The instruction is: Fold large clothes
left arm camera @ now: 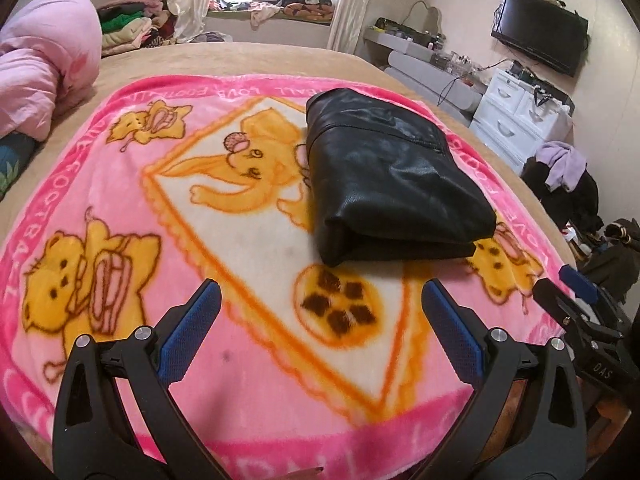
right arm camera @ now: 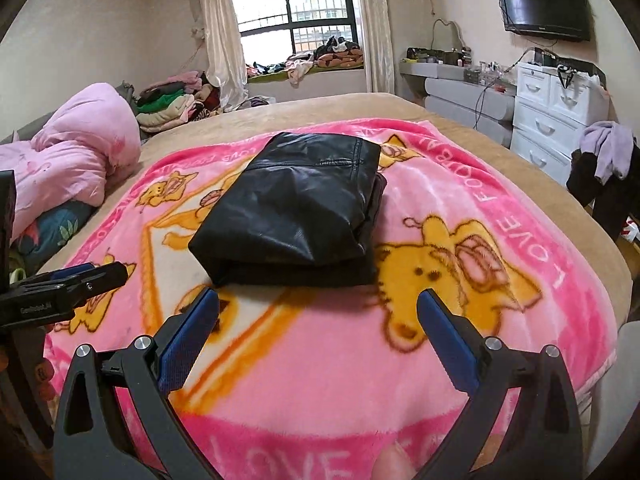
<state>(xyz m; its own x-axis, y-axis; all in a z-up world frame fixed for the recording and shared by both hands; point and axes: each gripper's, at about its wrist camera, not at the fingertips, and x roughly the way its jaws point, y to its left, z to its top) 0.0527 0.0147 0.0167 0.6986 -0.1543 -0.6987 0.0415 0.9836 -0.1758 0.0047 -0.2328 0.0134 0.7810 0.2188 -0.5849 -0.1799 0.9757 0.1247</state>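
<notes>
Nearest the cameras, the left gripper (left arm camera: 320, 300) hangs over the near part of a pink cartoon blanket (left arm camera: 248, 400) with its 2 blue-padded fingers (left arm camera: 188, 336) spread wide apart and nothing between them. The right gripper (right arm camera: 318, 308) hangs over the same blanket's near part, its 2 fingers (right arm camera: 450, 344) likewise spread wide and holding nothing. Each gripper also shows at the edge of the other's view, level with it and well apart. Just beyond the fingertips lies the black leather-look garment (right arm camera: 296, 208), folded into a thick rectangular bundle with its layered fold edge facing the grippers; it rests on the blanket, touching neither gripper. The blanket covers a tan bed (right arm camera: 328, 110). On the bed's left side a pink quilt (right arm camera: 76, 156) is heaped. Farther back a pile of clothes (right arm camera: 172, 104) lies beside the curtain, more clothes lie on the window ledge (right arm camera: 308, 68), and a white drawer unit (right arm camera: 556, 116) stands at the right under a wall-mounted television (right arm camera: 544, 0).
</notes>
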